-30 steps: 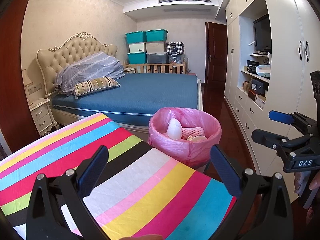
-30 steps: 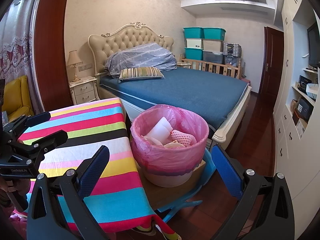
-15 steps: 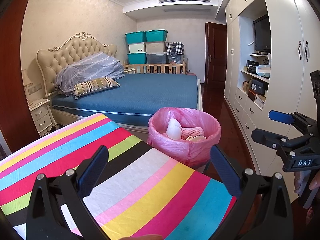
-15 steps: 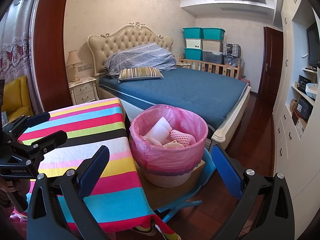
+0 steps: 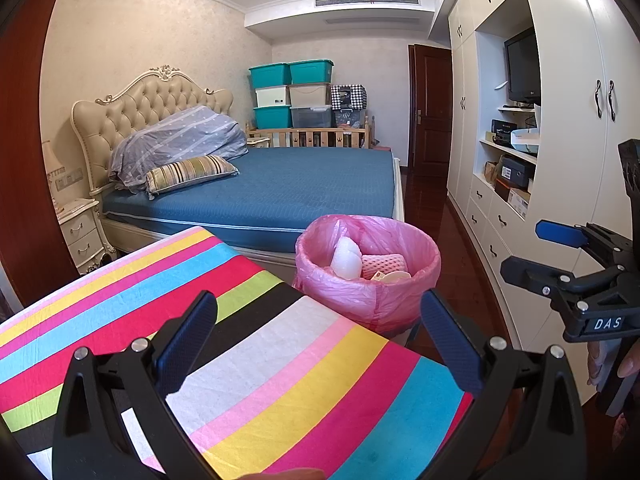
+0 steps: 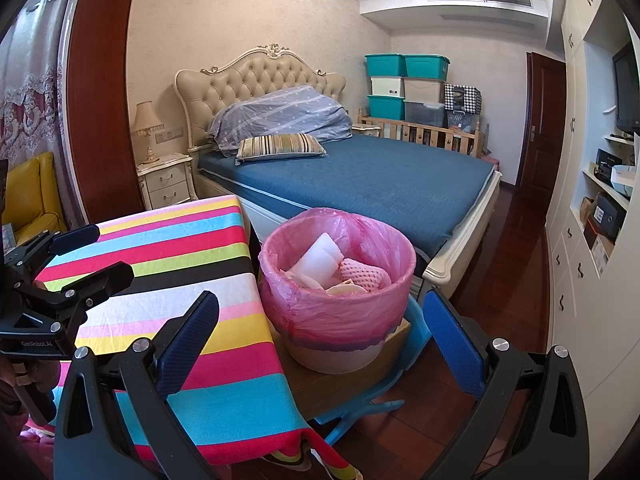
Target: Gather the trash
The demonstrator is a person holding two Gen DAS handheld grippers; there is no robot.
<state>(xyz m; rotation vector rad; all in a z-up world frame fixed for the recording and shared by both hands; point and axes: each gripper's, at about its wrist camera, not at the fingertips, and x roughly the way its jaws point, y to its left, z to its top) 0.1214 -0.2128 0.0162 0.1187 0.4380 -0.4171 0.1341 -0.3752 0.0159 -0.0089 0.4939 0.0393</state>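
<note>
Both grippers, left gripper [image 5: 318, 344] and right gripper [image 6: 320, 346], hung spread and empty, since the trash [image 6: 320, 262] already lay inside the pink-lined bin [image 6: 340, 316].

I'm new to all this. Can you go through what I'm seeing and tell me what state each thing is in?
Left tongs: open, empty.
Right tongs: open, empty.
Bin: upright, pink liner, trash inside.
White foam: lying in bin.
Striped tablecloth: spread flat, nothing on it.
Door: closed.
TV: off.
</note>
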